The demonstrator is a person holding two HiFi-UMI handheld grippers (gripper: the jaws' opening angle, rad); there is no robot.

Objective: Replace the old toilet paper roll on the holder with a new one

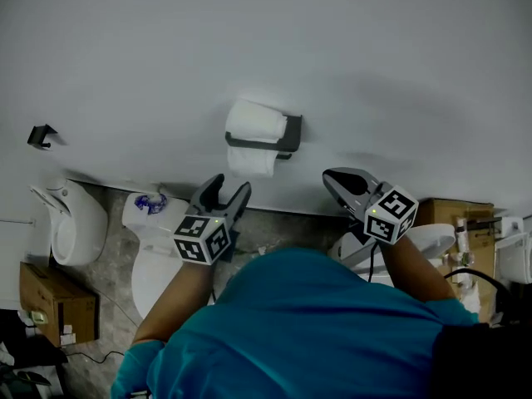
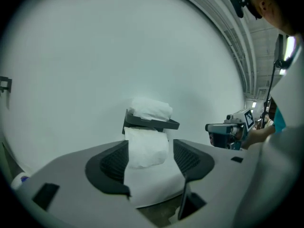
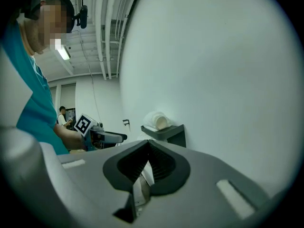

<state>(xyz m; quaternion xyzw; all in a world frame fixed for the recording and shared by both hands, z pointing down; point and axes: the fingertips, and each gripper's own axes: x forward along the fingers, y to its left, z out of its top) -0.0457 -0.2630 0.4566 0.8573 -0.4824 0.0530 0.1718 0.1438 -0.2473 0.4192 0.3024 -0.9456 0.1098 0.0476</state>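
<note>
A dark holder [image 1: 287, 136] is fixed to the white wall, with a white paper roll [image 1: 254, 121] lying on top and a paper tail [image 1: 250, 162] hanging below it. My left gripper [image 1: 229, 191] is just below and left of the tail, jaws open, nothing between them. In the left gripper view the holder [image 2: 151, 122] and the tail [image 2: 147, 146] appear between the open jaws of the left gripper [image 2: 149, 161], farther off. My right gripper [image 1: 337, 179] is shut and empty, to the right of and below the holder. The right gripper view shows the roll [image 3: 156, 121] end-on ahead of the right gripper [image 3: 148, 148].
A white toilet [image 1: 158, 260] stands on the floor below the left gripper, with a blue item [image 1: 150, 203] on its tank. Another white fixture [image 1: 76, 223] and a cardboard box [image 1: 54, 302] are at the left. A black hook [image 1: 40, 135] sits on the wall. More boxes [image 1: 461, 214] are at the right.
</note>
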